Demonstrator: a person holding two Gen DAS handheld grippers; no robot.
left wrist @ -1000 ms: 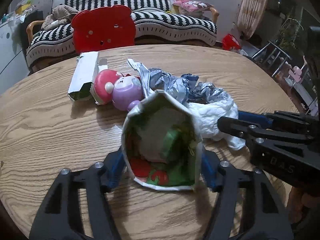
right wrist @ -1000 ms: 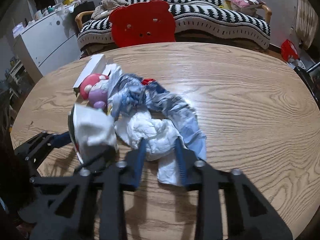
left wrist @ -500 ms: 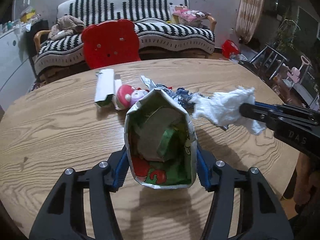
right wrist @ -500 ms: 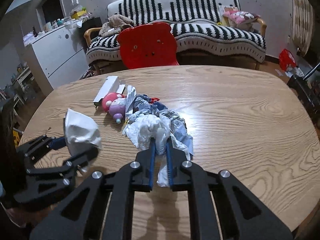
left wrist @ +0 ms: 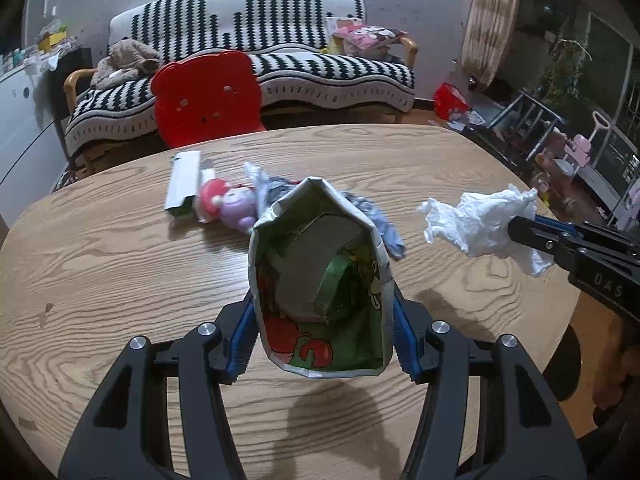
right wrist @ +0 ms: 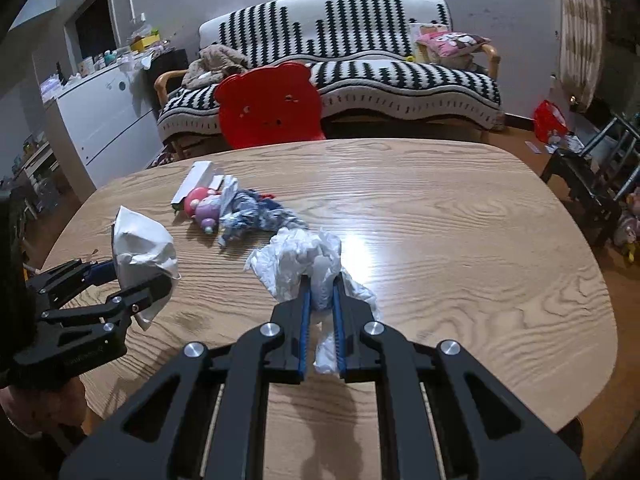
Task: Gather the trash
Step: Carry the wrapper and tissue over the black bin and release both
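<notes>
My left gripper is shut on an open paper bag with trash inside, held above the wooden table; the bag also shows in the right wrist view. My right gripper is shut on a crumpled white tissue and holds it in the air to the right of the bag, as the left wrist view shows. On the table lie a blue-grey crumpled wrapper, a pink and purple toy and a white and green carton.
A red bear-shaped chair back stands behind the table, with a striped sofa beyond it. A white cabinet is at the left. Dark furniture and toys stand off the table's right edge.
My right gripper closed on the white tissue, lifted it off the pile and drew it back to the right of the bag. The left gripper with the bag rose and pulled back.
</notes>
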